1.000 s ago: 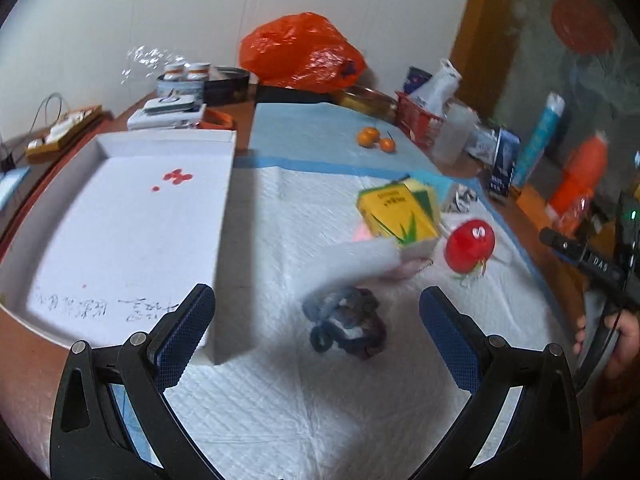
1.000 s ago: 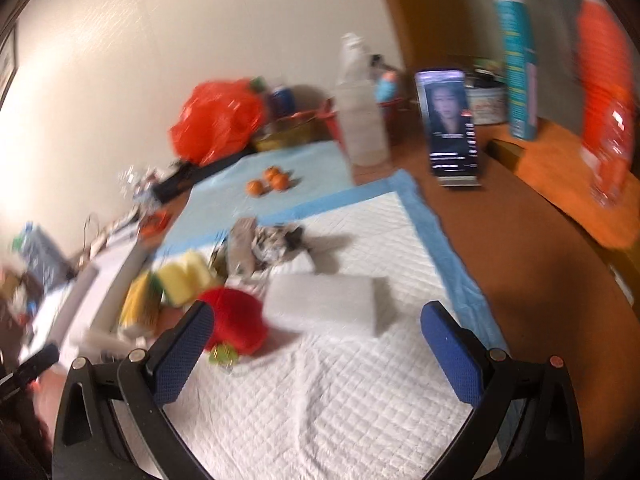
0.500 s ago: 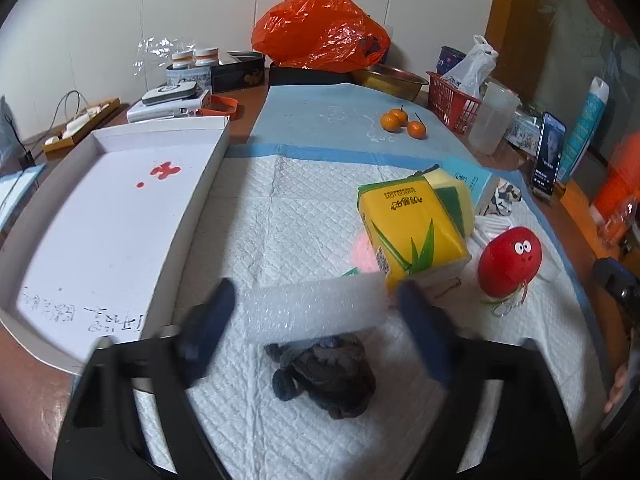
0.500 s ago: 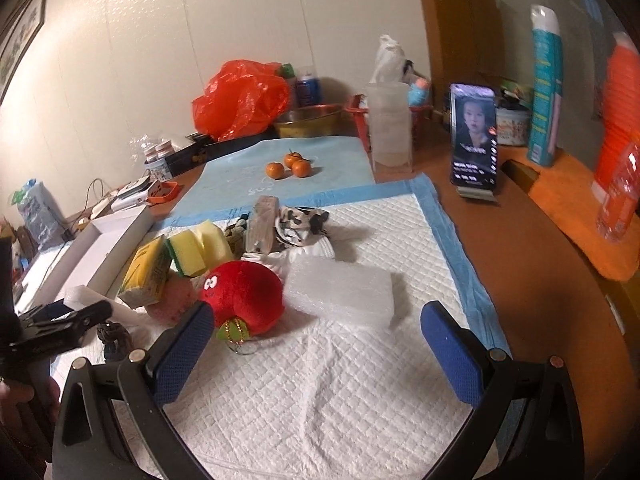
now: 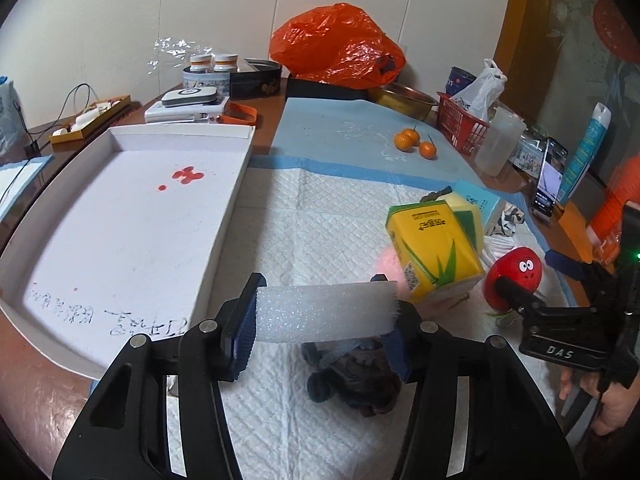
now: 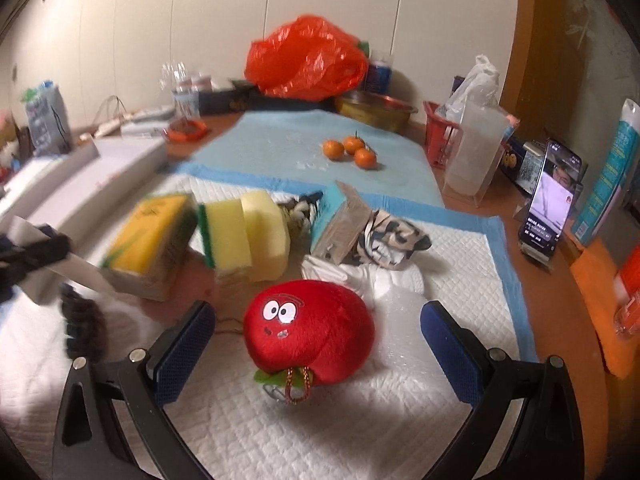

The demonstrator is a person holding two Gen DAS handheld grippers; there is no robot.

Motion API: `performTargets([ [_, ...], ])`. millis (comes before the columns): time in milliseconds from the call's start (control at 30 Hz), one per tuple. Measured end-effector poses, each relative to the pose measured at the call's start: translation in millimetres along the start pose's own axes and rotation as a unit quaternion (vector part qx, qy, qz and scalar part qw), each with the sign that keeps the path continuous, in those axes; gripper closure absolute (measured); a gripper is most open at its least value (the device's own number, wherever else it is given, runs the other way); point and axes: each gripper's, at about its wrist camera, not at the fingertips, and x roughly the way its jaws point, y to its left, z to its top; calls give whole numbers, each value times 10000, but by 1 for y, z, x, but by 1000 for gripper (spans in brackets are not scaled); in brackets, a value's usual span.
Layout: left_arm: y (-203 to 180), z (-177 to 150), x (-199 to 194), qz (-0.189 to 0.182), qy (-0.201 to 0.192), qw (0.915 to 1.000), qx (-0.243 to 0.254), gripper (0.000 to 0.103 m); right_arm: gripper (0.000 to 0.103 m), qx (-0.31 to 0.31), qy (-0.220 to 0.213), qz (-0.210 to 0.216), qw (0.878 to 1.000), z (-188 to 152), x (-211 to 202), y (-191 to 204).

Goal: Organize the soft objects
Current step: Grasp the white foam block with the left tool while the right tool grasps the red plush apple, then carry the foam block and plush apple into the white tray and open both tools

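A white foam block lies crosswise between the pads of my left gripper. The jaws are closing and both pads press on its ends, above a dark plush toy. A white tray lies to the left. My right gripper is open, its fingers either side of a red plush toy with eyes and not touching it. In the left wrist view that gripper reaches in from the right. A yellow tissue pack and yellow sponges lie behind.
A bubble-wrap block, a patterned cloth and a teal box lie on the quilted pad. Oranges, an orange bag, a red basket and a phone stand further back and right.
My left gripper's jaws have come in onto the foam block, which now sits squarely between the pads. My right gripper has swung left from the bubble-wrap block to straddle the red toy.
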Motion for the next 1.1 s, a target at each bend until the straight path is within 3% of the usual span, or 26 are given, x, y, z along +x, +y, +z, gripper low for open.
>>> performTargets([
  [33, 1, 0, 0, -1, 2, 10000, -20, 50, 3, -28, 75, 9, 10000, -1, 5, 1],
  [100, 2, 0, -3, -15, -28, 10000, -46, 50, 19, -150, 191, 14, 9997, -4, 11, 5],
  [133, 2, 1, -6, -28, -61, 10000, -55, 50, 33, -211, 234, 32, 9995, -5, 13, 7],
  [233, 3, 6, -17, -94, -200, 9997, -94, 50, 38, -79, 186, 119, 9997, -8, 7, 0],
  [333, 1, 14, -30, -196, -355, 9991, -151, 50, 40, 217, 10, 250, 9995, -6, -7, -9],
  [533, -14, 39, -66, -330, -803, 9962, -9, 50, 39, 632, -742, 508, 9939, 12, -63, -21],
  [700, -32, 78, -98, -208, -1102, 9932, 318, 50, 39, 719, -1367, 855, 9843, 54, -106, -26],
  [867, -38, 98, -132, -151, -1388, 9899, 241, 50, 39, 1019, -2019, 1534, 9619, 95, -152, -28],
  [1100, -37, 85, -166, 140, -1600, 9870, -81, 50, 39, 1143, -2229, 2226, 9422, 97, -161, -27],
])
